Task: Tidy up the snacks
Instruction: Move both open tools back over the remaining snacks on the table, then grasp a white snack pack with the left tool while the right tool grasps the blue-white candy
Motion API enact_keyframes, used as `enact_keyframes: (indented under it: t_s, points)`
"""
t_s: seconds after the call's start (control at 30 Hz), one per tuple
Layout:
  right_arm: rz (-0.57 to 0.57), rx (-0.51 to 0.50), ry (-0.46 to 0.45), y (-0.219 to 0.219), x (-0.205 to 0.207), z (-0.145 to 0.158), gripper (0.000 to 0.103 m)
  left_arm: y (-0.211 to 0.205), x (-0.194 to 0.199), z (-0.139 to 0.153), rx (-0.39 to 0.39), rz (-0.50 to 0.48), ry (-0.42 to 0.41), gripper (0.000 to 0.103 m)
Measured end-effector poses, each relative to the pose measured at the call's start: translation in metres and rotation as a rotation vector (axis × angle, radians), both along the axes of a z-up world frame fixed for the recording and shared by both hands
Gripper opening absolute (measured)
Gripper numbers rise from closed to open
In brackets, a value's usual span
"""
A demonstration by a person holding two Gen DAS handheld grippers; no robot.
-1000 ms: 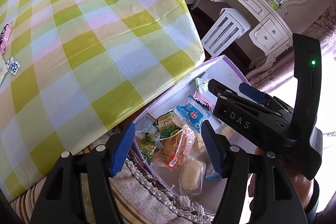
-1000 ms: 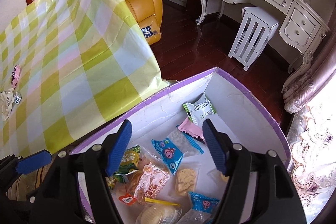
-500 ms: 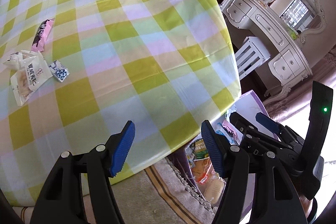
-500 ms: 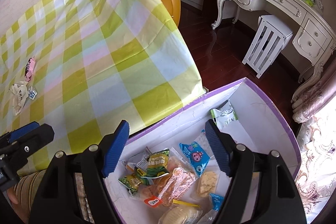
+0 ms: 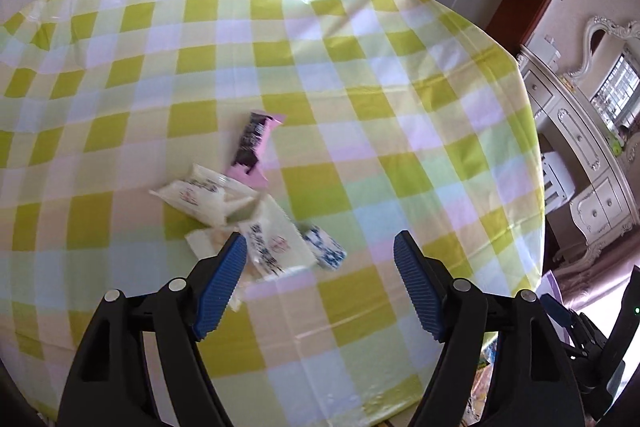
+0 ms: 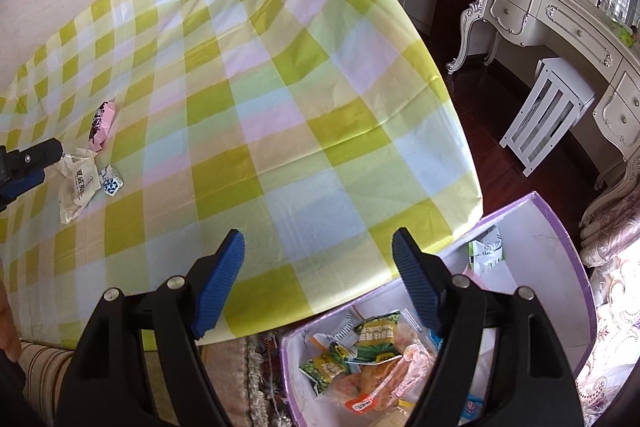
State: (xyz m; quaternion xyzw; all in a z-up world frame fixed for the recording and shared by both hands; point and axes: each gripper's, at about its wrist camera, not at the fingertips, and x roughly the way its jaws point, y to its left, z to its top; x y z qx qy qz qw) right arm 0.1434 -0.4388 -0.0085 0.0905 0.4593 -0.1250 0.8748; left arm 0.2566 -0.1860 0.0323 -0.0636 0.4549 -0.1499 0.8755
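1. Left gripper [image 5: 320, 259], jaws opening and nothing gripped, hangs over a table under a green, yellow and white checked tablecloth [image 5: 360, 75]; right gripper [image 6: 318, 259] is spread wide and empty above the cloth's near edge.
2. Beside the table, low on the floor, stands a white box with a purple rim [image 6: 560, 223], in front of the right gripper.
3. Inside the box lie packed snacks: green packets [image 6: 376, 335], an orange-pink wrapped bun [image 6: 384, 383] and a white-green sachet [image 6: 486, 247].
4. On the cloth, two white wrappers [image 5: 276, 247] overlap; one reaches the left gripper's left blue pad [image 5: 220, 287].
5. A pink bar wrapper [image 5: 254, 147] lies just beyond them.
6. A small blue-and-white candy [image 5: 324, 247] sits touching the nearer white wrapper.
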Motion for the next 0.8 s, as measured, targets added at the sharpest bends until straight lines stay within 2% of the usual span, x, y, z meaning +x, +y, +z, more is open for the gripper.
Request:
enact_keyframes:
  t_s: [0.17,0.3,0.6,0.67,0.8]
  points:
    - [0.042,0.008,-0.012,0.019,0.018,0.005,0.076,0.031,0.034,-0.005,0.063,0.029,-0.022,0.081]
    - [0.084,0.011,-0.019,0.037,0.034,0.008,0.076,0.045,0.054,-0.025,0.099,0.023,0.012,0.081]
    - [0.257,-0.023,0.01,0.096,0.073,-0.003,0.076,0.046,0.065,-0.053,0.137,-0.051,0.048,0.079]
    - [0.3,-0.039,0.016,0.111,0.08,-0.008,0.076,0.046,0.067,-0.058,0.14,-0.071,0.057,0.067]
    - [0.363,-0.056,0.032,0.133,0.092,-0.016,0.076,0.048,0.069,-0.063,0.139,-0.088,0.065,0.057]
